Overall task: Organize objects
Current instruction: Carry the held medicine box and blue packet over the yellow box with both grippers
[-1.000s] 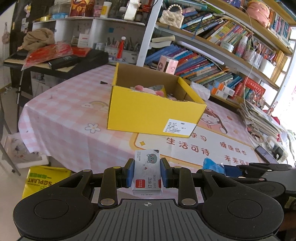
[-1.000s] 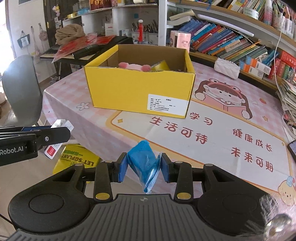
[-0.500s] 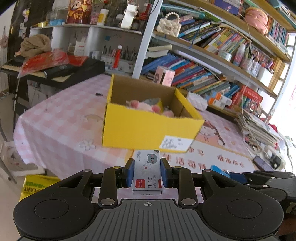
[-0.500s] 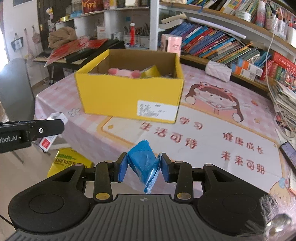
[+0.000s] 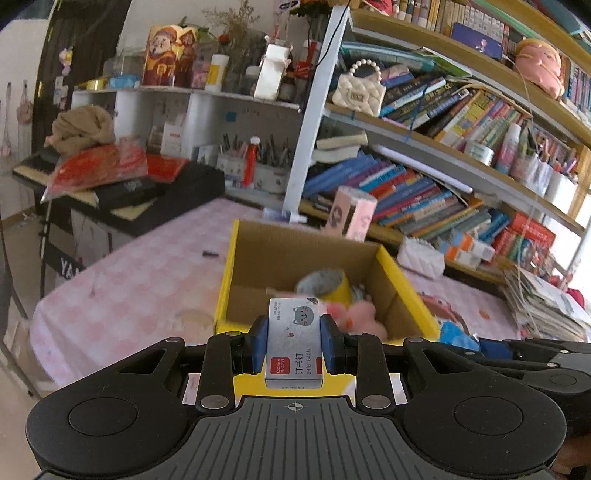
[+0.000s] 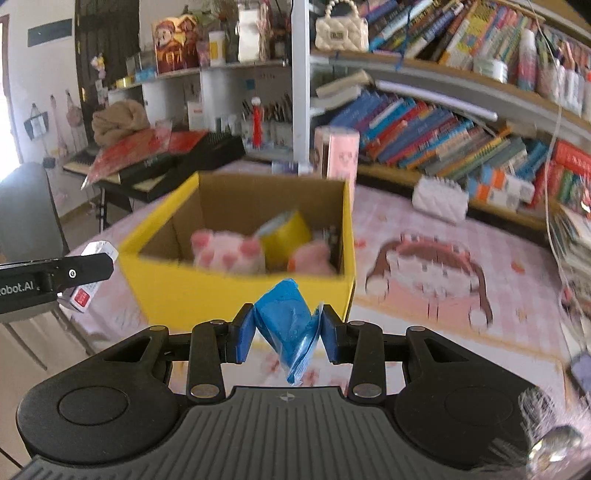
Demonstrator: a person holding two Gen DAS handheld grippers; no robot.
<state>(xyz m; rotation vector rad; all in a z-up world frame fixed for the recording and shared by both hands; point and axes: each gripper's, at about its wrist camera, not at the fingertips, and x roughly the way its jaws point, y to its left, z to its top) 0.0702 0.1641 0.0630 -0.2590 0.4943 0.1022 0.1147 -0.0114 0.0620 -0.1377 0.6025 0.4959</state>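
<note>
With both loads carried toward the yellow box (image 5: 314,291) at 12 o'clock, this is transport. Left gripper (image 5: 294,347) clamped on staple box (image 5: 293,345); right gripper (image 6: 288,332) clamped on blue packet (image 6: 290,325). Next: clear the near wall, hover over the opening, release.

crammed bookshelves (image 5: 436,192), cream quilted purse (image 6: 341,29), keyboard (image 5: 122,192) behind table.

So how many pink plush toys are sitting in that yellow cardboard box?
2 pink plush toys show inside the yellow cardboard box: one with red hearts at front left, another to its right beside a yellow can. Others may be hidden.
</note>
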